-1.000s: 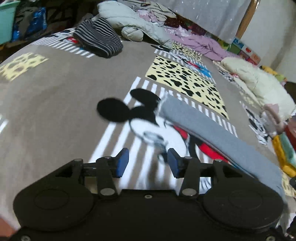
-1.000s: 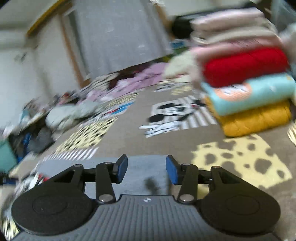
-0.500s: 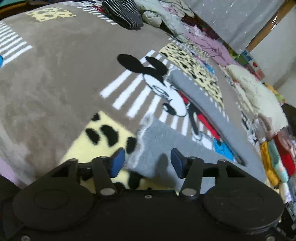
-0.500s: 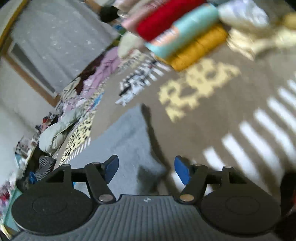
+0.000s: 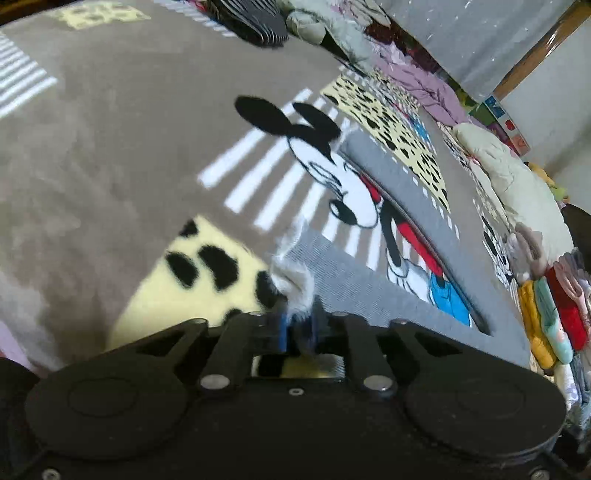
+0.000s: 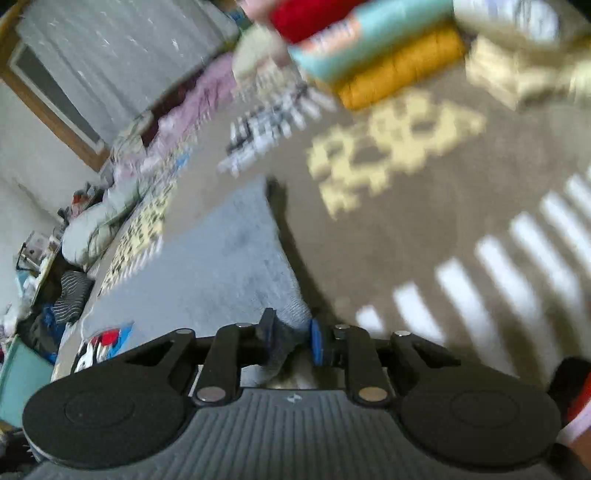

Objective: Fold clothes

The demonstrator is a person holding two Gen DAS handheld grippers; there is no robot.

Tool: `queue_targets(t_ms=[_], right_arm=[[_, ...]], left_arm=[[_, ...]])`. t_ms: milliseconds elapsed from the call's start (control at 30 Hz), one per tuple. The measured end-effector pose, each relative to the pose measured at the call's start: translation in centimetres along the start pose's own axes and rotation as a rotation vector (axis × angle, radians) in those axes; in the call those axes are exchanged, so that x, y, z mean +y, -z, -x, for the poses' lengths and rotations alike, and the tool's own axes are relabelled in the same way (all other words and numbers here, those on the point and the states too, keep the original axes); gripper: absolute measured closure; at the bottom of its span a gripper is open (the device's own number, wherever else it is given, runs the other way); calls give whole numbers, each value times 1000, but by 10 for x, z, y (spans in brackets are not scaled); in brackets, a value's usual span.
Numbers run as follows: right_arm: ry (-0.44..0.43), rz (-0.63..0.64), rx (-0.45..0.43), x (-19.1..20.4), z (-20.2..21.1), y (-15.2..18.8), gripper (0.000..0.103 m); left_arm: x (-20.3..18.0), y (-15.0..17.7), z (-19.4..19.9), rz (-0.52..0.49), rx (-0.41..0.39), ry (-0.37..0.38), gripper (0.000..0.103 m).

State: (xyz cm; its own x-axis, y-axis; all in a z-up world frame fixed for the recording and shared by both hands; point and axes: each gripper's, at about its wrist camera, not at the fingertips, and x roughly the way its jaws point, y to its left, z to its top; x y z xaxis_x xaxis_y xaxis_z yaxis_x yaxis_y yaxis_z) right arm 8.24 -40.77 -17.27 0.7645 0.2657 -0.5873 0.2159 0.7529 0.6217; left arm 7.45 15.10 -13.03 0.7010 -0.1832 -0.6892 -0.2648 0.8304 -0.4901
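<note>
A grey garment (image 5: 373,291) lies flat on the brown cartoon-print blanket (image 5: 110,155); its fleecy white inside shows at the near corner. My left gripper (image 5: 298,325) is shut on that near corner. In the right wrist view the same grey garment (image 6: 218,258) stretches away to the left, and my right gripper (image 6: 291,338) is shut on its other near corner, low over the blanket (image 6: 424,221). The right view is motion-blurred.
A stack of folded clothes, yellow, teal and red (image 5: 550,321), stands at the right, also in the right wrist view (image 6: 388,55). Unfolded clothes are heaped along the far edge: a striped dark piece (image 5: 255,18), pale and purple pieces (image 5: 424,81), a cream piece (image 5: 517,177).
Both grippers were open half a second ago, hovering over the garment's near corners. Both have come down and shut on the grey fabric.
</note>
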Motion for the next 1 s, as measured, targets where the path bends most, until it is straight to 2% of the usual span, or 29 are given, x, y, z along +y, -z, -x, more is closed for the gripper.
queue_targets(t_ms=[33,67,100,233,433,567,600,733,1000], right_arm=[[8,13,6,2,0,-1,71],[23,50,-4,7,5,-3,67],[38,91,-21,13,12,-4,60],[26,282,-55,32,36,-11,59],[23,730,-66,69,57,-2,53],[99,1093,-19,84,52,27,53],[112,1144,-11,86,50,33,53],[136,1236,-5,87,47,45,53],[184,1419,10,88,42,71,53]], left_arm=[[-1,-1,4,-23,-15,-13,74],[-3,-1,10,-60,-33,-31,67],[-5,-3,15,-98,-45,-40,65],[-14,-4,37,-309,-109,-37,56],[-25,10,50,-654,-194,-30,55],[-29,24,47,-853,-207,-42,55],[-29,29,44,-909,-207,-49,55],[-28,47,34,-1114,-198,-78,55],[-24,70,26,-1294,-171,-106,55]])
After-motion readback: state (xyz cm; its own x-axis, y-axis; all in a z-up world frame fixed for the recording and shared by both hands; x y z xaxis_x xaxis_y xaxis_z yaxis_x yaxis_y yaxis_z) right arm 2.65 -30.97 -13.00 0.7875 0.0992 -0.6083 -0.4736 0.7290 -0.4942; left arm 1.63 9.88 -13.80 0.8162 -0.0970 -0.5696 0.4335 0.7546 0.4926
